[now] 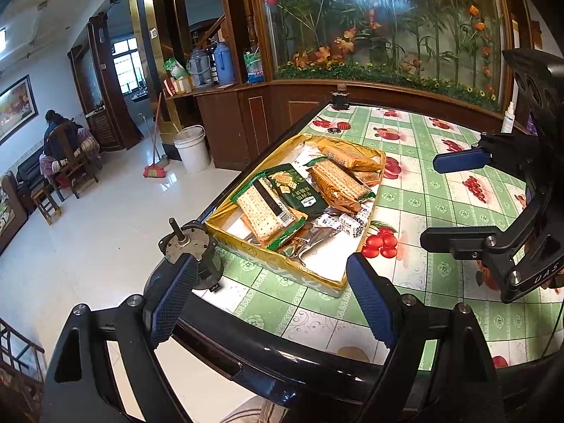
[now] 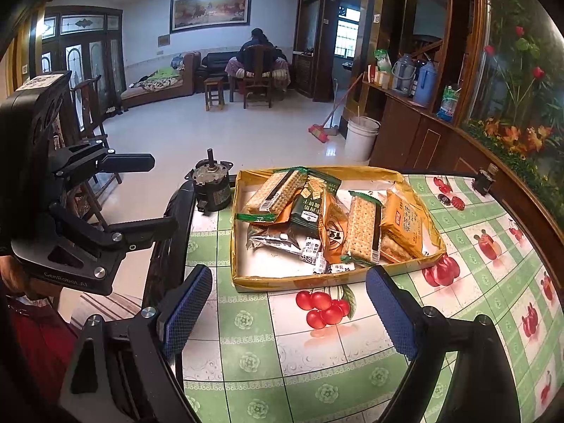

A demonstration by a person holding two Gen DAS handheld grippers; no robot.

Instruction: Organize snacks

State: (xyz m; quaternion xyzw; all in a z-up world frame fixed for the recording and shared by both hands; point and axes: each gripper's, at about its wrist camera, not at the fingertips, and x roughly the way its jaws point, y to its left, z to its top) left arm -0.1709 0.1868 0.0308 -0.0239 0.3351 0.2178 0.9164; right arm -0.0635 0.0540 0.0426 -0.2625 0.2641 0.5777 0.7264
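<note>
We are looking at a shallow yellow tray (image 2: 243, 282) of snacks lying flat on the table (image 2: 317, 370), its long axis in the right wrist view running from nine o'clock to three o'clock, near the table's far edge. Inside, a dark green cracker packet (image 2: 310, 208) is lying roughly twelve to six, a clear-wrapped cracker stack (image 2: 363, 229) beside it at three o'clock is pointing the same way, and an orange packet (image 2: 405, 225) is sitting at the tray's three o'clock end. Small black-and-white candies (image 2: 313, 250) are gathering along the near wall at six o'clock. A small motor (image 2: 211, 187) is standing upright just beside the tray at nine o'clock. We are holding the right gripper (image 2: 289, 310) spread wide and empty at six o'clock of the tray, and the left gripper (image 1: 271, 292) likewise spread and empty.
</note>
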